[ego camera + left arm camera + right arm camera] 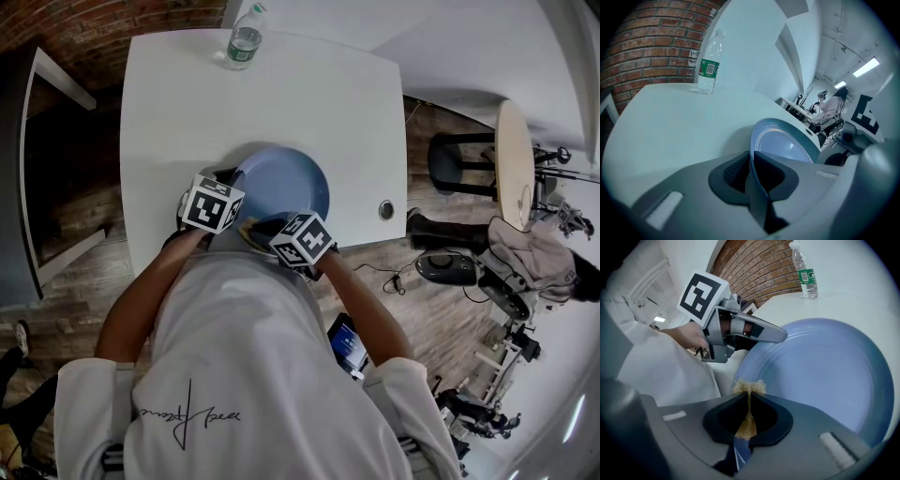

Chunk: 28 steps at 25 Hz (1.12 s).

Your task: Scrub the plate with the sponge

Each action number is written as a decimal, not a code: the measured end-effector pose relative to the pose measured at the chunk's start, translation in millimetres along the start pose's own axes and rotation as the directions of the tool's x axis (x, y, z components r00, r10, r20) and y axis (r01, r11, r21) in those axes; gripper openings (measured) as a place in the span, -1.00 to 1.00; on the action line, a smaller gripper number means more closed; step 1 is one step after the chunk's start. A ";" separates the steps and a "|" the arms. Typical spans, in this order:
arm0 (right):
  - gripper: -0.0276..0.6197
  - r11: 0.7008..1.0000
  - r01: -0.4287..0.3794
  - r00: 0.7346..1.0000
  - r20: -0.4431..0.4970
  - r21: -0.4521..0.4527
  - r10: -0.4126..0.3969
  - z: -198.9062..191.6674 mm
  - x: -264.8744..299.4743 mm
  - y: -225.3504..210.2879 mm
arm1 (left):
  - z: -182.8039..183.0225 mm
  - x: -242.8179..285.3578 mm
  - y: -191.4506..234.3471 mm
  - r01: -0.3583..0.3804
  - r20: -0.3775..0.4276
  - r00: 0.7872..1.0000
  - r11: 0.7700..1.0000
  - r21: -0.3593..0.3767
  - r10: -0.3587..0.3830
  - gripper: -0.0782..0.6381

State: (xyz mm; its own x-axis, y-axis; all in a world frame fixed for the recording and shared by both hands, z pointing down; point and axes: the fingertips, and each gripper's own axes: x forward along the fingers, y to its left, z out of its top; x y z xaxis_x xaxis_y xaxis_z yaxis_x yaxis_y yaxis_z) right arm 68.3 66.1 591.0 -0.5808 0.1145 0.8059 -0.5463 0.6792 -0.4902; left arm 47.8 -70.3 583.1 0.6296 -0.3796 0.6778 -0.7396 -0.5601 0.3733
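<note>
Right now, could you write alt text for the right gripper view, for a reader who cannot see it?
The right gripper, shut on a yellow sponge, holds it at the near edge of a blue plate. The left gripper clamps the plate's left rim; a bottle stands behind on the white table.

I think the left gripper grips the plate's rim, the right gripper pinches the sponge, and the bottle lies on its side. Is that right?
Not quite. The bottle stands upright on the table, as the left gripper view shows. The rest holds: the left gripper grips the rim of the plate and the right gripper pinches the sponge.
</note>
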 end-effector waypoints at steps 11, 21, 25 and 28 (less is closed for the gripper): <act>-0.83 1.000 -0.014 1.000 -0.024 0.011 0.014 -12.3 -4.6 -2.1 | -0.3 0.0 0.7 0.000 -0.001 1.000 1.000 0.001 0.000 -0.66; -0.83 1.000 -0.023 0.999 -0.035 0.001 0.023 -17.4 -9.2 -2.8 | 0.3 -0.8 -0.1 0.001 -0.001 1.000 1.000 0.000 -0.001 -0.66; -0.83 1.000 -0.025 0.999 -0.045 0.001 0.025 -22.1 -11.7 -6.0 | 0.2 0.2 0.3 0.000 -0.002 1.000 1.000 0.000 0.000 -0.66; -0.83 1.000 -0.024 0.998 -0.053 0.001 0.024 -25.9 -13.9 -8.5 | -0.1 0.6 0.2 -0.001 -0.003 1.000 1.000 0.001 0.001 -0.66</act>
State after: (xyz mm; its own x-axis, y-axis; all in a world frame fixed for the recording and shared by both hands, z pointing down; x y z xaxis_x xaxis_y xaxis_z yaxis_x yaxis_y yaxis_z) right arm 96.7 77.6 592.5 -0.5608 0.1689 0.8105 -0.5328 0.6757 -0.5095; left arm 48.0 -70.5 583.6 0.6284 -0.3783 0.6798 -0.7398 -0.5607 0.3719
